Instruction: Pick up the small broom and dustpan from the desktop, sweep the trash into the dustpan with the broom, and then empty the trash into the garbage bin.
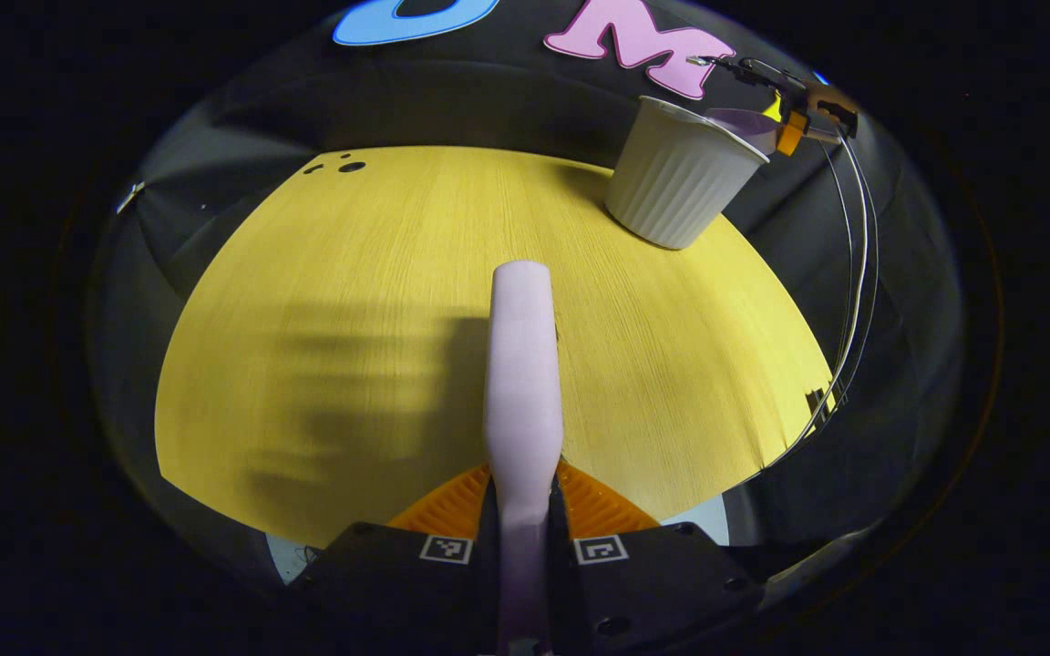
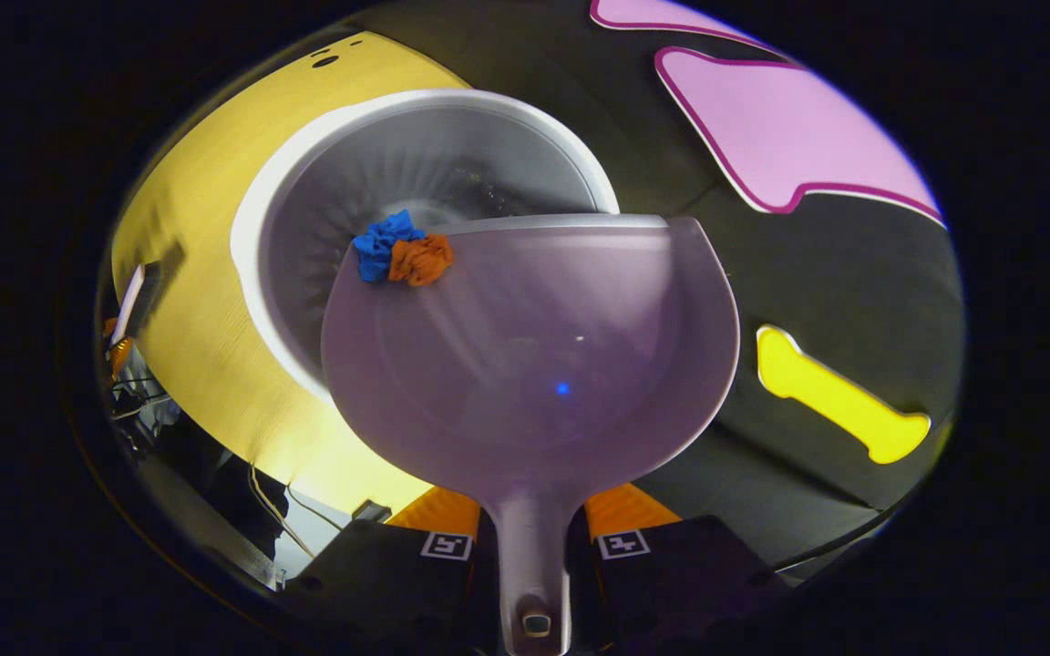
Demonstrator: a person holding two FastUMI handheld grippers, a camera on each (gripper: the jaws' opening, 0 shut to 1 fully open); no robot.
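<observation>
My left gripper (image 1: 523,499) is shut on the pale pink broom (image 1: 522,364), whose handle juts forward over the yellow table (image 1: 324,301); its bristles are hidden. The white ribbed garbage bin (image 1: 678,178) stands at the table's far right. Above the bin's rim the other gripper (image 1: 803,114) holds the lilac dustpan (image 1: 748,126). In the right gripper view, my right gripper (image 2: 532,521) is shut on the handle of the dustpan (image 2: 534,355), tilted over the open bin (image 2: 416,155). Blue and orange crumpled trash (image 2: 402,255) lies at the pan's front lip, over the bin's mouth.
Thin cables (image 1: 856,292) hang past the table's right edge, close to the bin. Small holes (image 1: 351,167) mark the table's far left corner. In the right gripper view, cables and gear (image 2: 138,383) sit beyond the table edge at the left.
</observation>
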